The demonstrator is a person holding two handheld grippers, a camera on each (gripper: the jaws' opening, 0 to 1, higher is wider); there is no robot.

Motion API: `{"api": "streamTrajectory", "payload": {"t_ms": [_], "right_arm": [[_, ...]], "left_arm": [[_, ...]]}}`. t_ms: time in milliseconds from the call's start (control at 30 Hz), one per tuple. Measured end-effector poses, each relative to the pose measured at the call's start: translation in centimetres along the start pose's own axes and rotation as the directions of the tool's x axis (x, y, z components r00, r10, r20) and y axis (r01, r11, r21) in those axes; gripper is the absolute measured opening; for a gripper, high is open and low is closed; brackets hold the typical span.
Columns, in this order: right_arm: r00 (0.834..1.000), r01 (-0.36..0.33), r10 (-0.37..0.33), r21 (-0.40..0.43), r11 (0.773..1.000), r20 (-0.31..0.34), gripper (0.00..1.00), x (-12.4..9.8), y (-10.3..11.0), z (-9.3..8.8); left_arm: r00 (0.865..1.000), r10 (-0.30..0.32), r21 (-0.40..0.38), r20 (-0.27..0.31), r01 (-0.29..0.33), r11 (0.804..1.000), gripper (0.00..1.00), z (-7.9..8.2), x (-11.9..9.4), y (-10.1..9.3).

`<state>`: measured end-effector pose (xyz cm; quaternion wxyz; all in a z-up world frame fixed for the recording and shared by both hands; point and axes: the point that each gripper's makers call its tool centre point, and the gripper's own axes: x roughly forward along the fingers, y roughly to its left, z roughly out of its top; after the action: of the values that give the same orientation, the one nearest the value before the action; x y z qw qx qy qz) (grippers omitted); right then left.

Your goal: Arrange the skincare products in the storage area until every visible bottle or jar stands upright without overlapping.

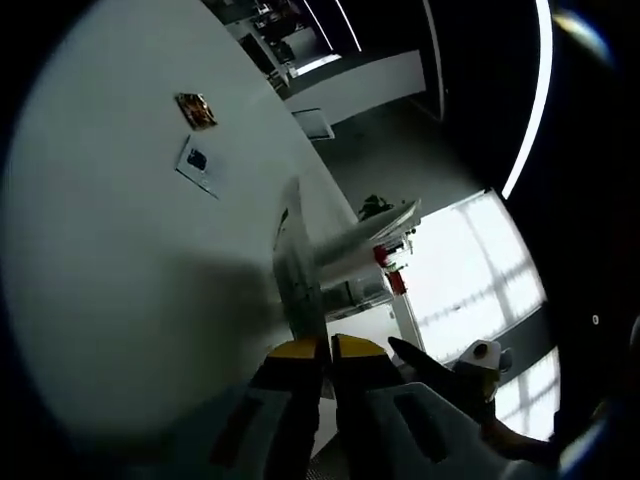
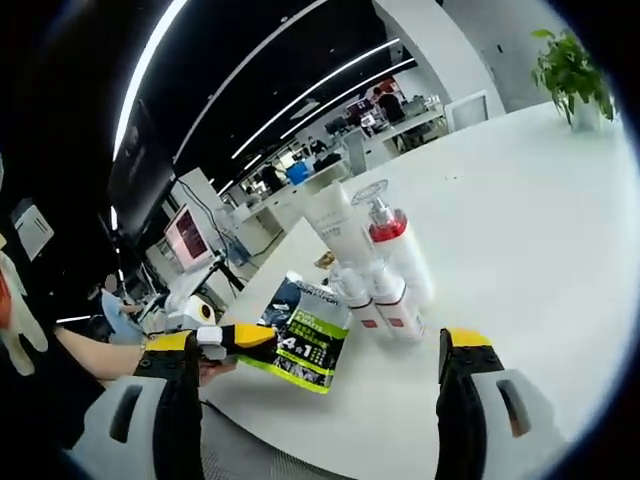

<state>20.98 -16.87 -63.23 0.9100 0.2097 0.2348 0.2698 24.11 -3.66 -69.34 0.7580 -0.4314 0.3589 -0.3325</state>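
A green and black pouch [image 2: 305,340] lies at the white table's near edge. My left gripper [image 2: 230,338] comes in from the left, shut on the pouch's left end. In the left gripper view that gripper [image 1: 326,350] has its yellow tips pressed together on the pouch [image 1: 293,265], seen edge-on. Behind the pouch stand a pump bottle with a red collar [image 2: 392,240], a white tube [image 2: 335,225] and two small white bottles with red bands [image 2: 357,300]; these bottles [image 1: 392,245] also appear past the pouch. My right gripper [image 2: 315,342] is open wide, its jaws either side of the pouch.
The white table [image 2: 530,220] stretches away to the right, with a potted plant [image 2: 570,65] at its far end. Office desks and a monitor [image 2: 185,235] fill the background. A small card [image 1: 196,110] and a paper label [image 1: 198,165] lie on the table surface.
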Motion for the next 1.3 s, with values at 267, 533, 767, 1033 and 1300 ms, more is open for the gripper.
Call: {"api": "streamTrajectory", "payload": {"t_ms": [267,533,767,1033,1300], "right_arm": [[1.0,0.014,-0.014,0.01,1.0,-0.002,1.0,-0.1,-0.2,-0.3],[1.0,0.018,-0.018,0.028,0.999,0.005,1.0,-0.2,-0.9,-0.3],[1.0,0.018,-0.018,0.026,0.999,-0.001,1.0,-0.2,-1.1,-0.4],[1.0,0.02,-0.021,0.027,0.999,0.005,1.0,-0.2,-1.0,-0.3],[1.0,0.022,-0.022,0.017,1.0,-0.005,1.0,-0.1,-1.1,-0.5]], "left_arm": [[1.0,0.026,0.02,0.001,-0.026,0.999,0.0,0.4,0.9,1.8],[0.996,0.084,0.055,-0.009,-0.084,0.995,0.0,-0.4,1.1,2.7],[0.986,0.164,0.162,-0.033,-0.157,0.974,0.03,-1.3,1.1,4.2],[0.972,0.229,0.254,-0.053,-0.208,0.945,0.16,-1.6,0.9,4.9],[0.962,0.26,0.324,-0.085,-0.221,0.92,0.26,-1.6,0.9,5.3]]}}
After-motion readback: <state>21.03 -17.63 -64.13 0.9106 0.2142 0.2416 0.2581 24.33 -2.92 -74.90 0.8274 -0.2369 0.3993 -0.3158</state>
